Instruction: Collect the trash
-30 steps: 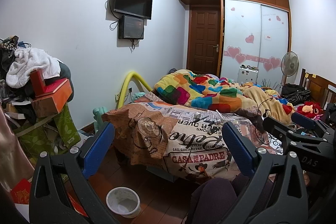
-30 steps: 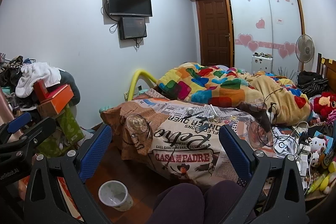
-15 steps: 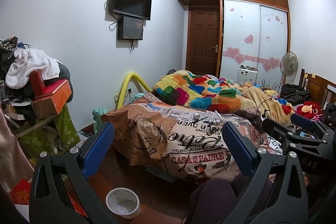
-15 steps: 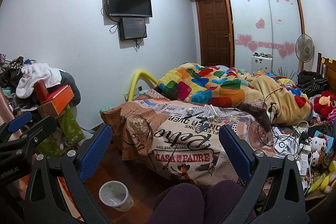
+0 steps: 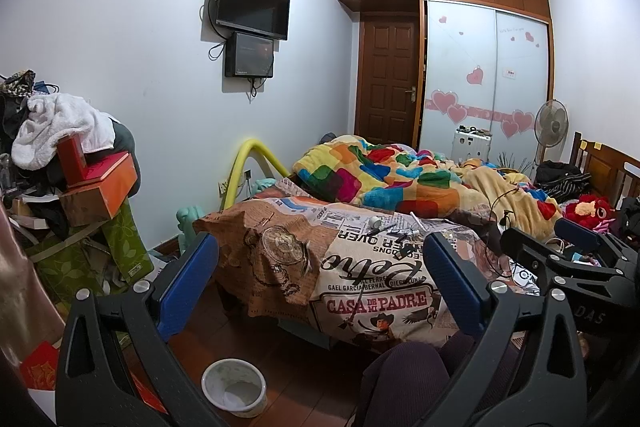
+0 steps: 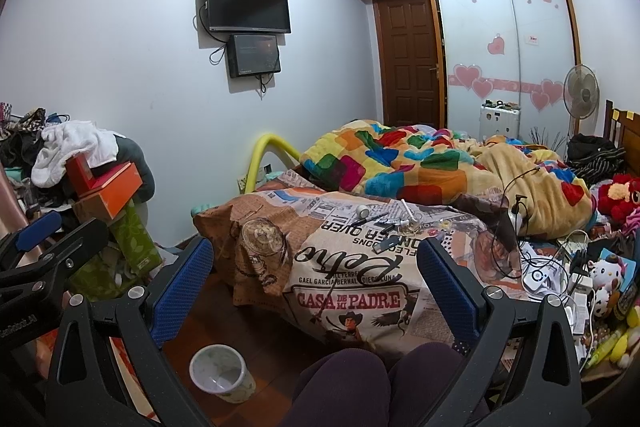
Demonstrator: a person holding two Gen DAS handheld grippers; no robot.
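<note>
Both claws wide and empty, trash not yet reached.
Left claw (image 5: pixel 320 291) and right claw (image 6: pixel 314 283) frame small litter (image 6: pixel 394 221) at centre frame on the bed (image 6: pixel 348 267); pinch one piece squarely, then drop into the bin (image 6: pixel 222 373), lower left.

Glossy plastic bin (image 5: pixel 234 390), wood floor (image 5: pixel 288 343)

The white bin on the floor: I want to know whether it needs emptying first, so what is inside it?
The white bin looks nearly empty: bare pale walls and bottom, no clear trash. The near rim hides part of the inside. Both grippers, left and right, are open and hold nothing.
</note>
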